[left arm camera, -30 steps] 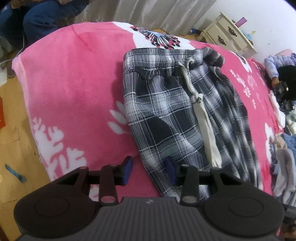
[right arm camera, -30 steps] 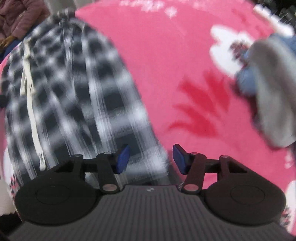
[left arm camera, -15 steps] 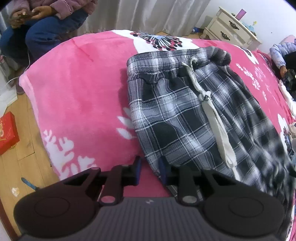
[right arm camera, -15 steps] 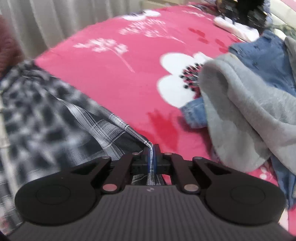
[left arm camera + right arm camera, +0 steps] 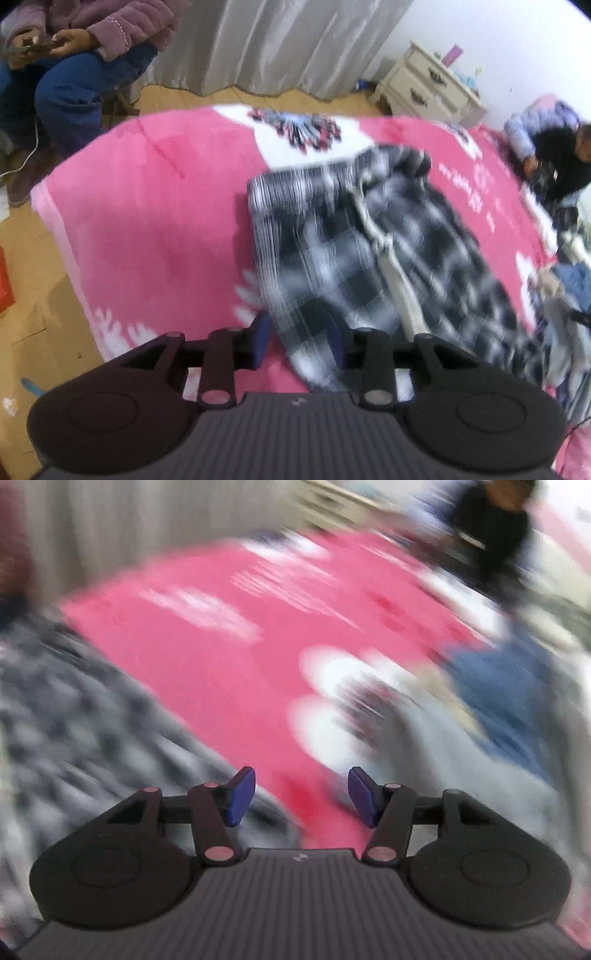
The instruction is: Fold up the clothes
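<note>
My left hand-held gripper [image 5: 298, 338] is spread around the near edge of the plaid trousers [image 5: 369, 258] on the bed [image 5: 147, 229] — right hand-held gripper [image 5: 301, 795] spread, empty, trousers at its 9 o'clock — next I'd pinch that edge.

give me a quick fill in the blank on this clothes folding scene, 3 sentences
1. The plaid pants lie on a ____ blanket.
2. The right tongs are ____, with nothing between the pads.
3. A cream ____ runs down the pants from the waistband.

Missing words: pink; open; drawstring
</note>
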The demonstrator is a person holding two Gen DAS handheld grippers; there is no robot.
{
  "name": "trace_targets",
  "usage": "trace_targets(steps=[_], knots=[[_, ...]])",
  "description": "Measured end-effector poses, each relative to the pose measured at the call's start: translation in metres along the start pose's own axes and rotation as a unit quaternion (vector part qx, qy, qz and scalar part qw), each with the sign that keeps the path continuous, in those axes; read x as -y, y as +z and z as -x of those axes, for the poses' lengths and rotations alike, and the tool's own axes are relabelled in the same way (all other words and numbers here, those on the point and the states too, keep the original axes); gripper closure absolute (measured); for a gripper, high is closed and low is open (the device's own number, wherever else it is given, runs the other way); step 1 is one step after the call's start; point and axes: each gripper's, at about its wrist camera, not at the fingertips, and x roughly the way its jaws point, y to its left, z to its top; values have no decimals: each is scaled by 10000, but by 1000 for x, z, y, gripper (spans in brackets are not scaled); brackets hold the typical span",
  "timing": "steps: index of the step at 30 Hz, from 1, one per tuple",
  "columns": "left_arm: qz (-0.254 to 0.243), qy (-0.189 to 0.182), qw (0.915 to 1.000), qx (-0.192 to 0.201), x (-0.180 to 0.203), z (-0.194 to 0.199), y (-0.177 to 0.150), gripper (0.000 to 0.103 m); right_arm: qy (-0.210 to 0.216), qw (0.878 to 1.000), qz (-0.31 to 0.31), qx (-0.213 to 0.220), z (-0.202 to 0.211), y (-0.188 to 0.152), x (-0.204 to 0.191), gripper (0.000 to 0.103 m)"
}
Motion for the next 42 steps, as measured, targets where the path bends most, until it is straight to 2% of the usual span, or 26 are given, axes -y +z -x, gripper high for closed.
trace_targets(steps=[3,6,7,9,11,14,18,20,23,27,28,29,31,32,34,38,42], knots=[[194,-44,9997,119,-8,-7,15,65,1137,9912,617,294,-27,46,-55,47],[415,-72,9989,221,-19,-17,32,65,2139,9729,822,322,-79,91,-116,46],[502,-110,9984,225,-22,-21,36,65,2408,9660,901,285,-99,104,-136,46],[681,-224,9972,201,-32,-29,44,64,2673,9589,921,225,-136,126,-161,46],[857,-357,9956,149,-41,-38,50,64,2983,9512,792,-33,-164,139,-180,45],[1152,-688,9909,60,-52,-51,52,62,3242,9437,436,-496,-200,148,-189,45],[1446,-1235,9817,-15,-57,-64,53,61,3850,9189,-328,-801,-215,148,-173,50],[1647,-1391,9764,-83,-59,-71,52,60,4127,9033,-751,-896,-221,147,-162,50],[1998,-1616,9663,-159,-63,-80,51,61,4267,8894,-1264,-1047,-235,145,-152,49],[2286,-1658,9591,-186,-64,-88,48,75,4312,8875,-1276,-1008,-242,144,-162,46],[2307,-1637,9590,-158,-62,-87,48,80,4337,8861,-1300,-992,-243,145,-164,48],[2308,-1605,9596,-128,-61,-87,47,81,4335,8857,-1326,-1001,-245,145,-166,58],[2084,-1410,9678,-22,-51,-80,48,86,4282,8907,-1128,-1032,-244,147,-170,79],[1941,-1300,9723,46,-46,-75,49,87,4243,8956,-920,-971,-237,149,-172,83],[1570,-1079,9814,232,-34,-59,53,91,4261,9002,-543,-713,-217,152,-172,85],[1241,-923,9866,528,-25,-32,58,91,4258,9047,8,-174,-178,157,-169,86],[774,-597,9932,640,-19,-21,64,91,4302,9025,184,20,-180,167,-184,86]])
